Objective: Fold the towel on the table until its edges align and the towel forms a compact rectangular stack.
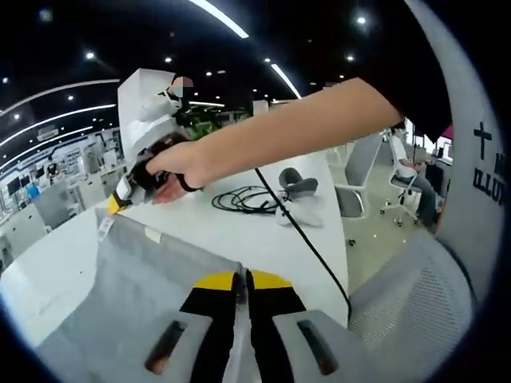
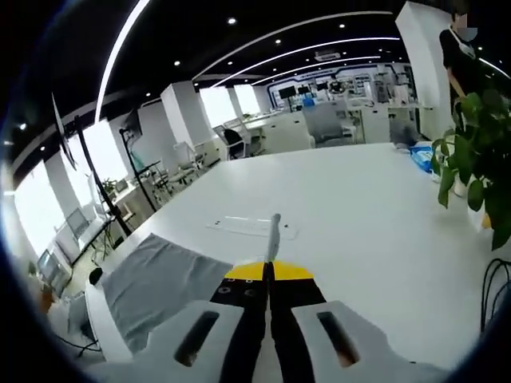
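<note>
**Both grippers pinch the grey towel at its edges above the white table**

In the left gripper view, the left gripper [image 1: 242,289], with black jaws tipped in yellow, rises from 6 o'clock with its jaws pressed together on a thin edge of the grey fabric towel [image 1: 128,291]. The towel spreads from the jaws toward 9 o'clock, its far edge running as a straight raised line from 10 o'clock down to the jaw tips, with a small white tag on that edge. Beyond this edge lies bare white table [image 1: 239,231], open toward 12 o'clock. At 10 o'clock the right gripper [image 1: 120,201], held in a person's hand [image 1: 177,163], sits at the towel's far corner; a bare forearm stretches away to 2 o'clock. A coiled black cable [image 1: 247,199] lies on the table near the centre, well apart from the towel, with a grey rounded device [image 1: 297,183] just beside it. White mesh office chairs stand past the table edge at 3 o'clock.

In the right gripper view, the right gripper [image 2: 269,271] has its jaws closed on a thin upright fold of towel [image 2: 156,283], the rest hanging toward 8 o'clock. A flat white keyboard [image 2: 251,227] lies just beyond the tips. The tabletop is broad and open from 12 to 3 o'clock, up to a green leafy plant [image 2: 471,167] at the 3 o'clock edge.
</note>
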Motion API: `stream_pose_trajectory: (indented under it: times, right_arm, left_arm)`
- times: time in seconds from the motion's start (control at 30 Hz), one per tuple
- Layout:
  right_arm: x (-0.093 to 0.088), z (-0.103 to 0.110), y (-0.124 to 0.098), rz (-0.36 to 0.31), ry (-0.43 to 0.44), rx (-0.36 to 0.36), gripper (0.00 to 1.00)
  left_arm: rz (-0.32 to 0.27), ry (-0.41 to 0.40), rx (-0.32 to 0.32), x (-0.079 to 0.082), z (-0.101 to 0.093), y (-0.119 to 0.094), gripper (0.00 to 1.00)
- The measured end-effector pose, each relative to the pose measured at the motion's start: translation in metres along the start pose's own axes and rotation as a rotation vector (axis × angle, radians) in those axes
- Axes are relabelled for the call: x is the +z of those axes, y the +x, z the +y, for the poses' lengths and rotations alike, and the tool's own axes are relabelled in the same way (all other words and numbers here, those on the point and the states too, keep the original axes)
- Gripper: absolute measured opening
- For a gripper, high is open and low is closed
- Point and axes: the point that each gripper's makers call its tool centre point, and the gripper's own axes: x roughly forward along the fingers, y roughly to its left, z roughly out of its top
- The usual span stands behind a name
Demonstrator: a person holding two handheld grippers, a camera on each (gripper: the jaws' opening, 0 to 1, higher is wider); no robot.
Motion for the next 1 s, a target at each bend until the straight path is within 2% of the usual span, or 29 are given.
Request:
stream_pose_trajectory:
  times: [0.37, 0.57, 0.67, 1.0]
  right_arm:
    - [0.022, 0.04, 0.007, -0.035, -0.025, 0.04, 0.0]
    - [0.028, 0.062, 0.011, -0.041, -0.042, 0.054, 0.0]
    - [0.033, 0.073, 0.013, -0.054, -0.045, 0.057, 0.0]
    - [0.049, 0.115, 0.024, -0.081, -0.065, 0.083, 0.0]
  left_arm:
    - [-0.037, -0.002, 0.066, 0.008, 0.018, -0.039, 0.05]
    - [-0.043, -0.01, 0.107, 0.005, 0.03, -0.063, 0.05]
    - [-0.066, -0.052, 0.122, 0.006, 0.033, -0.076, 0.05]
    - [-0.085, -0.048, 0.159, 0.004, 0.042, -0.116, 0.05]
